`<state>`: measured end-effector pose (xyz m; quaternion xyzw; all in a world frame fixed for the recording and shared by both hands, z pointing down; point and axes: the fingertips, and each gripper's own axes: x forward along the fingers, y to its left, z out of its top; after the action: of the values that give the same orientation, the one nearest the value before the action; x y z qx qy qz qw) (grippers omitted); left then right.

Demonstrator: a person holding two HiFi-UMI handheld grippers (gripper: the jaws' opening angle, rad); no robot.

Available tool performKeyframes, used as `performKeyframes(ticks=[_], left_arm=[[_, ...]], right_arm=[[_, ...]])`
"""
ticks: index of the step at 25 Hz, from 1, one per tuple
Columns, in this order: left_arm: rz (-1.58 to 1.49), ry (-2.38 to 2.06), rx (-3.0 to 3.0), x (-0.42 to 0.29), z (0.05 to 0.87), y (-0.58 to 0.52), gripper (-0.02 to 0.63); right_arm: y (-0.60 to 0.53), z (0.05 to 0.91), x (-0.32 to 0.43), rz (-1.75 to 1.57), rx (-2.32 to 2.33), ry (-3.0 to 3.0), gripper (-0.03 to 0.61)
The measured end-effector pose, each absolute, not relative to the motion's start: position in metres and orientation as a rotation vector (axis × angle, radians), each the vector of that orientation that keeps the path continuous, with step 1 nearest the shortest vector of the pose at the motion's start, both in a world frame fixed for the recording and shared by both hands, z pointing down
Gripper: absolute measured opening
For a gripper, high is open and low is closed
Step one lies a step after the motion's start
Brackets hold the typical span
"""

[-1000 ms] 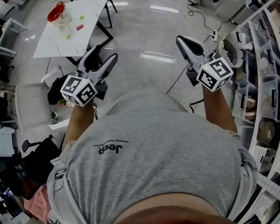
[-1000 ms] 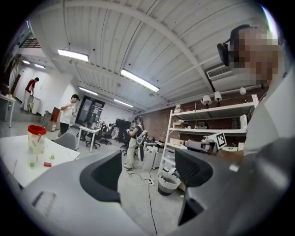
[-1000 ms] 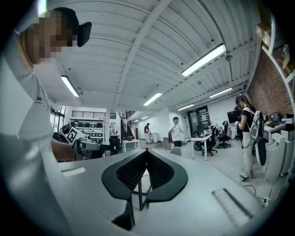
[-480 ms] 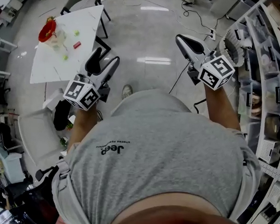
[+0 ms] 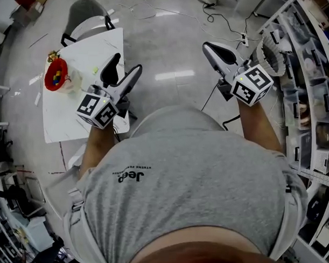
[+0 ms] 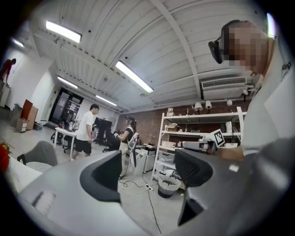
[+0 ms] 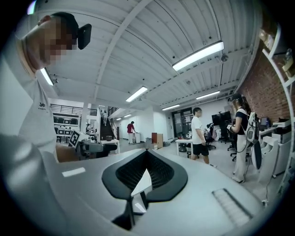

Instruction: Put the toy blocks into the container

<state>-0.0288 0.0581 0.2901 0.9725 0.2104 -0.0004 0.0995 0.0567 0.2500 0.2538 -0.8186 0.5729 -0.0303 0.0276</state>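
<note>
In the head view a red container (image 5: pixel 55 76) with coloured blocks inside stands on the left part of a white table (image 5: pixel 73 109). A small green block (image 5: pixel 95 70) lies on the table to its right. My left gripper (image 5: pixel 126 65) is held over the table's right edge, open and empty; in the left gripper view (image 6: pixel 150 177) its jaws stand wide apart and point across the room. My right gripper (image 5: pixel 209 46) is raised over the bare floor, far right of the table. Its jaws meet with nothing between them in the right gripper view (image 7: pixel 146 173).
A grey chair (image 5: pixel 85 15) stands behind the table. Shelving with bins (image 5: pixel 312 79) lines the right side, with a white basket (image 5: pixel 269 56) and floor cables (image 5: pixel 222 20) near it. Other people (image 6: pixel 85 131) (image 7: pixel 199 133) stand by desks across the room.
The person has moved toward the table, which now lies under the left gripper instead of well ahead. Both grippers keep their poses and jaw states.
</note>
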Motion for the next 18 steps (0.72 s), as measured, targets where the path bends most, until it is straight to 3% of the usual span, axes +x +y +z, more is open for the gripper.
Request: performKeyframes(ticks=[9, 18], left_arm=[[-0.006, 0.596, 2.805, 0.025, 0.3, -0.017, 0.39], [0.058, 0.525, 2.82, 0.087, 0.317, -0.026, 0.39]], right_arm=[[0.168, 0.251, 0.1, -0.185, -2.548, 1.83, 0.005], [0.142, 0.261, 0.177, -0.192, -2.447, 1.919, 0.005]])
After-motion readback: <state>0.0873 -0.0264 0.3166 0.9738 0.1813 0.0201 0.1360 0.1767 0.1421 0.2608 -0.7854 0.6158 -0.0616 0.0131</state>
